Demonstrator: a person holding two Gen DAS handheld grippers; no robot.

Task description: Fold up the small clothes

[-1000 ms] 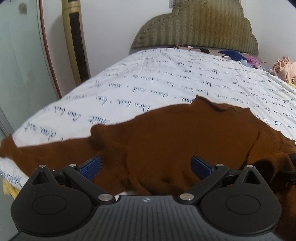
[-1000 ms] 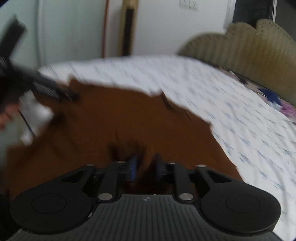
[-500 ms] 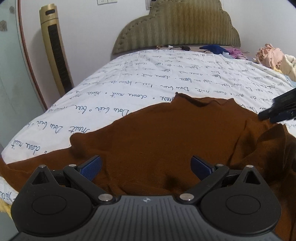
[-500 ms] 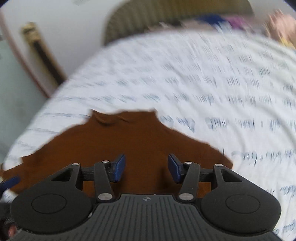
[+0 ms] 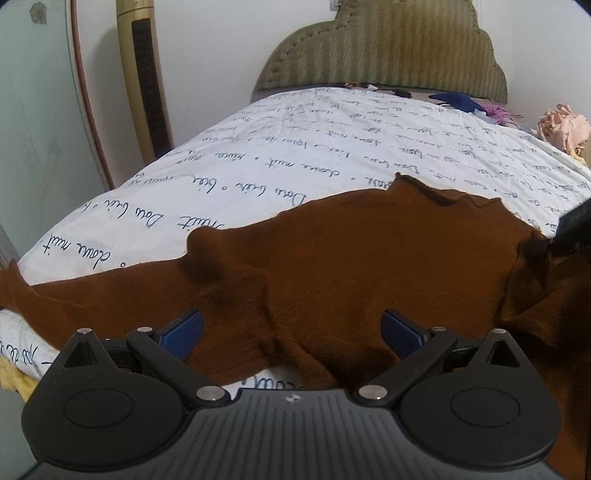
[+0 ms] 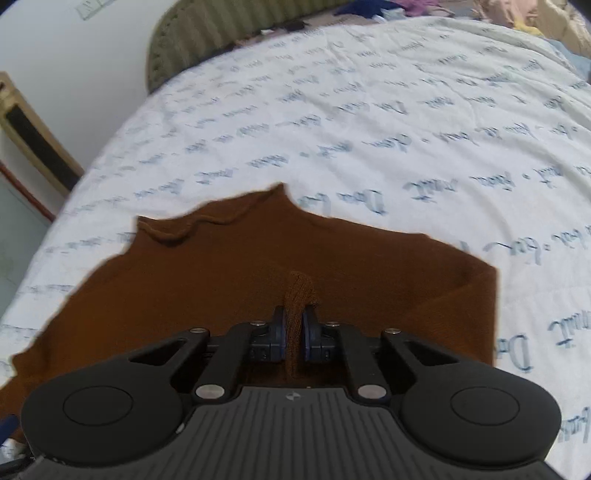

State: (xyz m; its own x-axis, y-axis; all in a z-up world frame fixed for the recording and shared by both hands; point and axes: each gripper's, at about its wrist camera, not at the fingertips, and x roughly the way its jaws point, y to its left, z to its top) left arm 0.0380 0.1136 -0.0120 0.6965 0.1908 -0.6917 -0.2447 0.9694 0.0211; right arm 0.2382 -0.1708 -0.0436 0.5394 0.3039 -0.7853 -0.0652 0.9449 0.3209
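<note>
Now | script-print bedsheet [image 5: 295,155] (green headboard [image 5: 380,48] behind) | left gripper [image 5: 291,330] fingers apart | right gripper [image 6: 293,334] clamps brown garment [image 6: 258,266]

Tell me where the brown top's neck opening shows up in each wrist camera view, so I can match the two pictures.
Left wrist: neck opening upper right of centre, at the brown top's far edge.
Right wrist: neck opening left of centre, above the right gripper, which pinches a fold of the top.
Shared landmark: green scalloped headboard.
</note>
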